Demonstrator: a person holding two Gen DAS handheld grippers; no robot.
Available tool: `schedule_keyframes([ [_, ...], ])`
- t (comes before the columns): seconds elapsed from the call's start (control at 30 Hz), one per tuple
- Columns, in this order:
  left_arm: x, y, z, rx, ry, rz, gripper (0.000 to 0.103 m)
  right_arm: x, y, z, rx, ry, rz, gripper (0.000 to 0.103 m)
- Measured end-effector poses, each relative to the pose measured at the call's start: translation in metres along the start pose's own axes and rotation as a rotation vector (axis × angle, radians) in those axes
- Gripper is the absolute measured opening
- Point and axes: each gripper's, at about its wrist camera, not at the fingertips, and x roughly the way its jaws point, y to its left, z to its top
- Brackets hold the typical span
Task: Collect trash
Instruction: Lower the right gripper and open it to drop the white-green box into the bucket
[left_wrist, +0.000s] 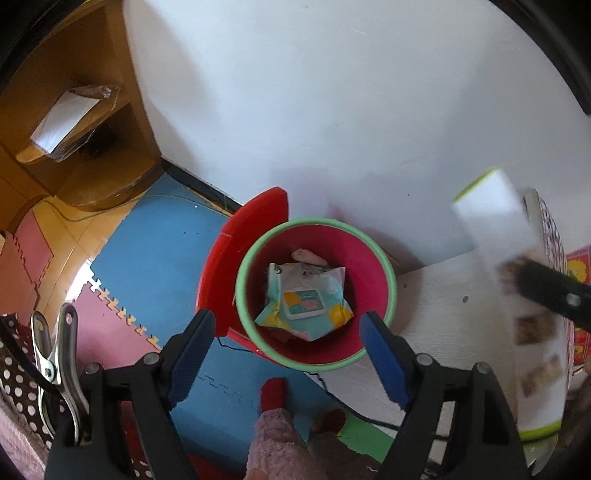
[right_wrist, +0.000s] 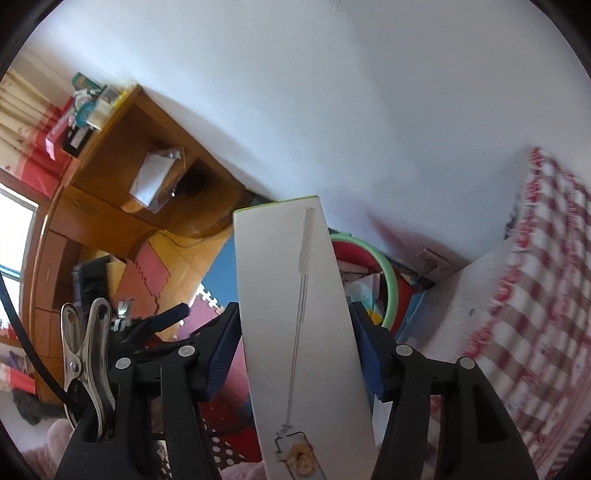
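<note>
Down on the floor, foam puzzle mats (left_wrist: 155, 236) in blue, pink and green tile the area, with bare yellow flooring (left_wrist: 70, 236) beyond them. A red bin with a mint-green rim (left_wrist: 369, 236) stands on the blue tile, hard against the white wall. A thin black cable (left_wrist: 229, 345) snakes across the mat beside it. A wooden cabinet (right_wrist: 110, 206) sits on the yellow floor.

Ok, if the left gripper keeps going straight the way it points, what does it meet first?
Most likely the wipes packet lying in the red bin. The open left gripper points down into the bin's mouth with nothing visible between, though depth is hard to judge.
</note>
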Motion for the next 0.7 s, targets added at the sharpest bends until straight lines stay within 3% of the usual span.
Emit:
schedule_keyframes([
  [0.37, -0.005, 0.021, -0.015, -0.035, 0.014, 0.013, 0.084, 0.062, 0.009, 0.018, -0.033, 0.067, -0.054, 0.059],
  [0.7, -0.008, 0.024, -0.016, -0.045, 0.012, 0.017, 0.084, 0.076, 0.008, 0.026, -0.046, 0.058, -0.1, 0.059],
])
